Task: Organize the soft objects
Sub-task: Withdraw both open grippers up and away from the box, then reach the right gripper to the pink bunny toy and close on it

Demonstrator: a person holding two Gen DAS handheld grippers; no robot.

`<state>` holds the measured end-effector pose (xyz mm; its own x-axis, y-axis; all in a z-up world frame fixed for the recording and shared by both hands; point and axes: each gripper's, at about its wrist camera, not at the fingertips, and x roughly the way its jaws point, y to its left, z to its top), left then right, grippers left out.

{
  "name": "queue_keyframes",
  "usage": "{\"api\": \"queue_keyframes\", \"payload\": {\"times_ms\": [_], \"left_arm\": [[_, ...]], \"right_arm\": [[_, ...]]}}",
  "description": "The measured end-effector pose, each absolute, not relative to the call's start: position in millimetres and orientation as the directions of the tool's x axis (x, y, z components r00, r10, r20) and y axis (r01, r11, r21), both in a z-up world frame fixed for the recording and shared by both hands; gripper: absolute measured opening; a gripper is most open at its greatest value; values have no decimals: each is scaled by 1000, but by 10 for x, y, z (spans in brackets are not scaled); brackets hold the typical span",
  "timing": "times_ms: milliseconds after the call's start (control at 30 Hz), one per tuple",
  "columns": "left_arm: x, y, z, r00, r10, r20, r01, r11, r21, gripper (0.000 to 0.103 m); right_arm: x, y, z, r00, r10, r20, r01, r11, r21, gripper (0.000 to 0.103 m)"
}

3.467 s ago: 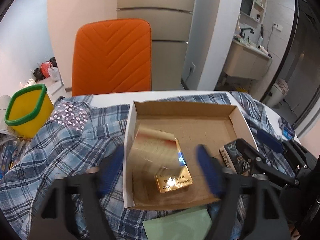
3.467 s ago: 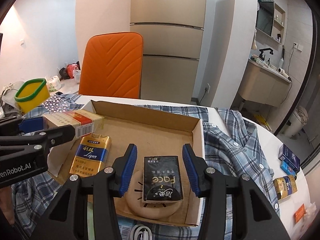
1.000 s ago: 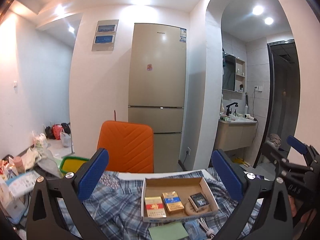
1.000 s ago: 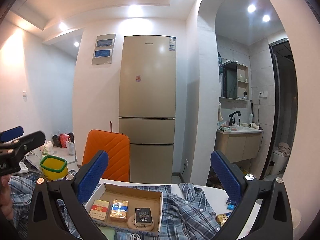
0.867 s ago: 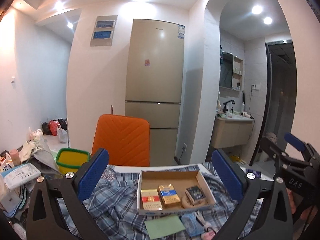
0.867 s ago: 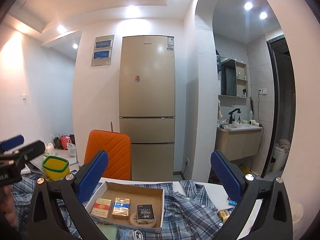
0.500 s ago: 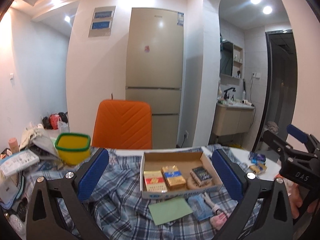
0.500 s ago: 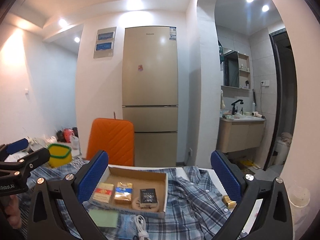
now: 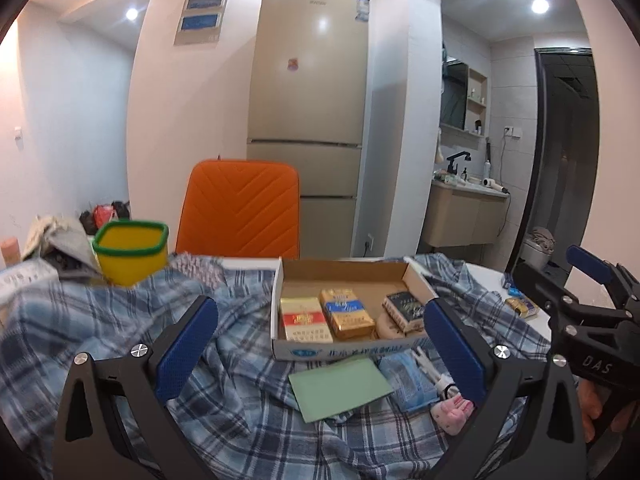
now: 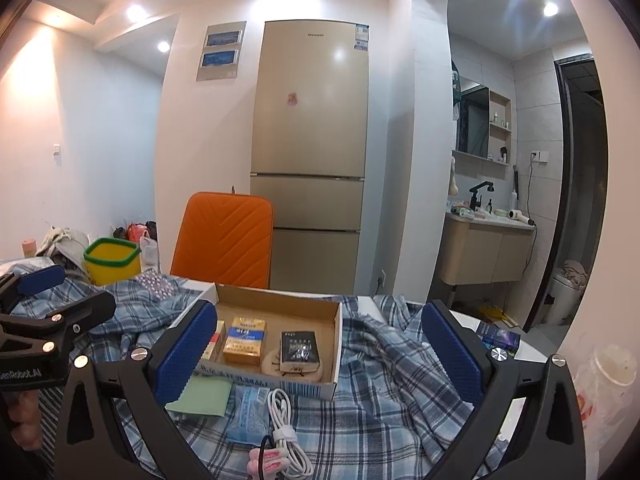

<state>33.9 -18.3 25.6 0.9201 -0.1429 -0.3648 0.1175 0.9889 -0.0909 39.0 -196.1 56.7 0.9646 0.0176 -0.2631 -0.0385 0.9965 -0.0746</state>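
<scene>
A cardboard box (image 9: 344, 270) (image 10: 276, 300) sits on a blue plaid shirt (image 9: 120, 320) (image 10: 384, 376) spread over the table. It holds a red-gold pack (image 9: 304, 318), a blue-gold pack (image 9: 346, 312) (image 10: 245, 340) and a black pack (image 9: 404, 308) (image 10: 299, 346) lying on a round beige pad (image 10: 292, 368). My left gripper (image 9: 320, 344) is wide open and empty, held back above the shirt. My right gripper (image 10: 318, 354) is wide open and empty too, in front of the box.
In front of the box lie a green card (image 9: 340, 384) (image 10: 200, 396), a blue packet (image 10: 250, 412), a white cable (image 10: 286, 440) and a pink soft item (image 9: 452, 410). A yellow bin (image 9: 130, 252) stands at the left, an orange chair (image 9: 240, 208) behind. Small packs (image 9: 520, 306) lie at the right.
Both grippers have let go of the packs in the box, opened wide and pulled back high. Over the last second both views have dropped lower and closer to the table.
</scene>
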Motion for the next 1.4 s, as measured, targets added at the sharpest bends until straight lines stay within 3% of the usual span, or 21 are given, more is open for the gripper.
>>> {"api": "queue_keyframes", "payload": {"times_ms": [600, 933, 1067, 1267, 1400], "left_arm": [[570, -11, 64, 871, -127, -474, 70, 988, -135, 103], [603, 121, 99, 852, -146, -503, 67, 983, -171, 103], [655, 67, 29, 829, -139, -541, 69, 987, -147, 103], [682, -34, -60, 804, -158, -573, 101, 986, -130, 103], [672, -103, -85, 796, -163, -583, 123, 987, -108, 103]], "right_arm": [[628, -1997, 215, 919, 45, -392, -64, 997, -35, 103], [778, -2138, 118, 854, 91, -512, -70, 996, 60, 103], [805, -2069, 46, 824, 85, -561, -82, 996, 30, 103], [772, -1896, -162, 755, 132, -642, -164, 986, 10, 95], [795, -1776, -302, 700, 134, -702, -206, 978, -19, 81]]}}
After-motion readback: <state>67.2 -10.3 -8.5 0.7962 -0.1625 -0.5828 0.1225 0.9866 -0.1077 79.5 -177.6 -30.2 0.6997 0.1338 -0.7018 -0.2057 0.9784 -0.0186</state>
